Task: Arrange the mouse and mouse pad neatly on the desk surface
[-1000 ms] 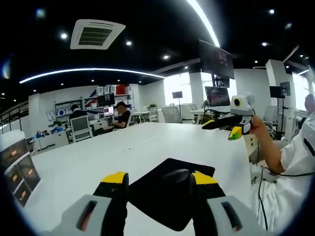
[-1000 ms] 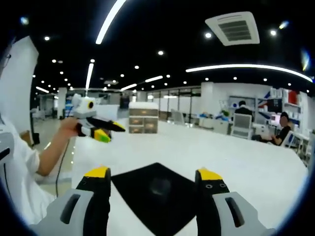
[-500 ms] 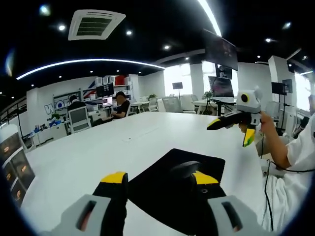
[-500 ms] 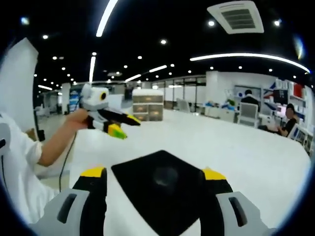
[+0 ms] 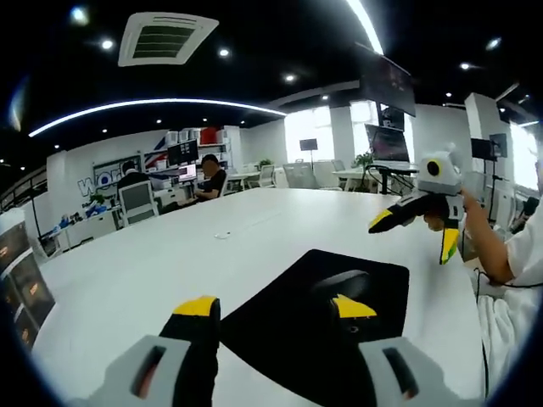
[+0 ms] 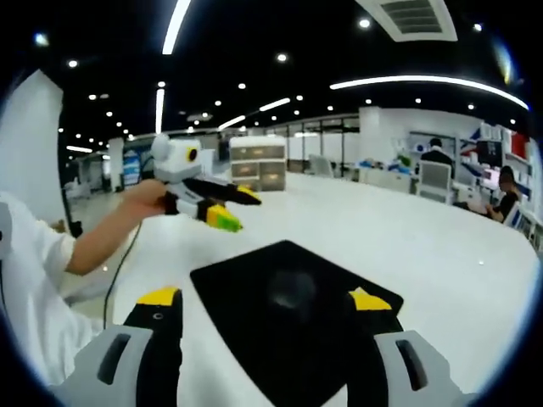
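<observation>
Left and right gripper views, one moment. A large white desk (image 5: 170,254) spans the lower half of both views. On it lies a black mouse pad (image 5: 322,331), flat, seen corner-on in the right gripper view (image 6: 288,314). A dark mouse (image 5: 342,280) rests on the pad; in the right gripper view it appears as a blurred dark mound (image 6: 293,288) near the pad's centre, its outline hard to make out against the black.

The left gripper (image 5: 276,309) rises from 6 o'clock of its own view, yellow-tipped jaws spread wide with nothing between them; the pad's near edge and the mouse lie beyond the gap, the mouse just past the right tip. In the right gripper view this gripper (image 6: 233,212) is held up above the desk at 10 o'clock of the pad.

The right gripper (image 6: 263,298) likewise stands with jaws wide apart and empty, the pad framed between the tips. In the left gripper view it (image 5: 416,233) hangs above the desk at 2 o'clock of the pad, tips parted.

A set of small drawers (image 6: 259,165) stands at the desk's far end.
</observation>
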{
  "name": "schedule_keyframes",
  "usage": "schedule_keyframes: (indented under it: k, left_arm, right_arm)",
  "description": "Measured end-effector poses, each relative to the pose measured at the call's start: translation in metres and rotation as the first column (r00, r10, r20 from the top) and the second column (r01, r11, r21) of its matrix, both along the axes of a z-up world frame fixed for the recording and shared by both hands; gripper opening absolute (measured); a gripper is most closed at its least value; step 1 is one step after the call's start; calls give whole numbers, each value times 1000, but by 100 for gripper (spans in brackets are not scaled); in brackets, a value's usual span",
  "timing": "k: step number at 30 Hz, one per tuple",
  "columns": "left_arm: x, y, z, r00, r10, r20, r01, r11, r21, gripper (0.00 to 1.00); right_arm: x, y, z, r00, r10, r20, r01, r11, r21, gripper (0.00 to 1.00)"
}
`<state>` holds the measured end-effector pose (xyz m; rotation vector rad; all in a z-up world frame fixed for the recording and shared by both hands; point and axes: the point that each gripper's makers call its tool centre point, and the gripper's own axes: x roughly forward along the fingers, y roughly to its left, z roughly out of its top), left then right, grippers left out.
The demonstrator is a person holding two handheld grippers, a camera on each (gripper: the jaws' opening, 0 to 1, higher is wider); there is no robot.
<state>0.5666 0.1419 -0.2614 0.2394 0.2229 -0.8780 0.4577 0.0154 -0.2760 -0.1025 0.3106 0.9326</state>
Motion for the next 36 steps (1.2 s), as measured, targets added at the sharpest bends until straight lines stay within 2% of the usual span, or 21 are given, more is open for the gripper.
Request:
schedule_keyframes:
  k: [7,15,24,29,36]
  left_arm:
    - [9,-10,-16,1000,-13,-4,13,999,36,51]
    - [1,-31,-32,998,-38,-43,40,998,57,52]
    - [-2,-47,-52,994,-64,-85,72,992,99,53]
    - [-3,-51,-63,992,-68,-104,79,992,103,53]
    - [-2,-54,-68,992,-58,-113,68,993,93,53]
  right_arm:
    - [-1,9,-12,1000,9,-23,-9,1000,-19,75]
    - [-2,17,-23,999,21,-46,-23,999,-29,75]
    - [8,19,-37,998,18,-59,-23,997,-68,75]
    - [9,19,-41,997,20,-72,-25,997,-69,75]
    - [9,23,-49,996,27,-87,-34,996,-84,75]
